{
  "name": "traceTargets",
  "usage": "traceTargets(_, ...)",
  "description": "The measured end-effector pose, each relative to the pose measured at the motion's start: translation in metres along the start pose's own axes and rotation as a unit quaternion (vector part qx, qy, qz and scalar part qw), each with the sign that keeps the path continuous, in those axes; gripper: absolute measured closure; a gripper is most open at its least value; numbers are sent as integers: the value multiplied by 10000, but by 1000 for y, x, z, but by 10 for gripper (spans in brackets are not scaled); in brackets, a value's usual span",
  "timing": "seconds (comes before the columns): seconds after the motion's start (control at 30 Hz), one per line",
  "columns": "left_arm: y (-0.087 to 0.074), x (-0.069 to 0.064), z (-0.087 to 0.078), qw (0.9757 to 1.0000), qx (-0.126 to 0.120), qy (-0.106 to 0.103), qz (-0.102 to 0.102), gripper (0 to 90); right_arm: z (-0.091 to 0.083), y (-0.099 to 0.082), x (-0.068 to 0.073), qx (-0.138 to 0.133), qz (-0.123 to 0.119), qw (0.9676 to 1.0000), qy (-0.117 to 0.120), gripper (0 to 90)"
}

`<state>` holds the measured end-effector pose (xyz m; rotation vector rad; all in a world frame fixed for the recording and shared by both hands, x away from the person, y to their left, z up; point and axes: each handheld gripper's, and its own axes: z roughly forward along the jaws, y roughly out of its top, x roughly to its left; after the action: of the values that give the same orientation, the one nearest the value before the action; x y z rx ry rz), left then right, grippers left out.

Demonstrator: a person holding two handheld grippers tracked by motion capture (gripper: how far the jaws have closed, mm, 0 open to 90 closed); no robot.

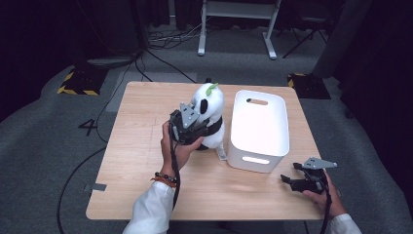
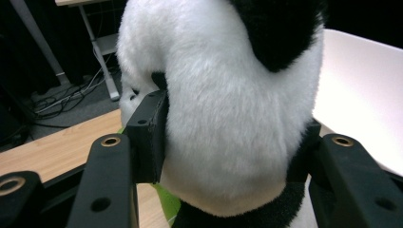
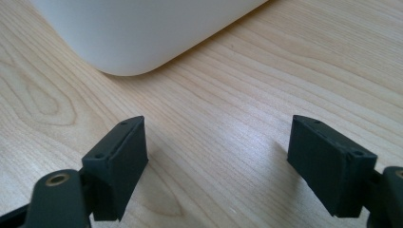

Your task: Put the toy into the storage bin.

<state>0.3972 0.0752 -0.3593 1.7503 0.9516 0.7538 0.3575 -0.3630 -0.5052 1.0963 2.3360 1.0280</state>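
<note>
The left gripper [image 1: 197,129] has its jaws clamped on the plush panda [image 1: 210,109] just left of the white bin [image 1: 258,130], seemingly to carry it in. The right gripper [image 1: 287,180] waits agape at the bin's near corner, out of the way.

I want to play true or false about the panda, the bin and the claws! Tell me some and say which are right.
1. The left claw squeezes the panda. True.
2. The right claw holds the bin. False: it is open over the bare table, holding nothing.
3. The bin is white. True.
4. The panda lies inside the bin. False: it is beside the bin, to its left in the high view.
</note>
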Motion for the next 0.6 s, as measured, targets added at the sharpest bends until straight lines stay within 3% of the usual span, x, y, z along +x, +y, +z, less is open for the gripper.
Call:
traceTargets(0.17,7,-2,-3,9999,5,-9,154,460,0,0,0,-1,1,10000,0,207)
traceTargets(0.6,24,-5,-15,9996,-236,2,147,459,0,0,0,2,0,10000,-5,207)
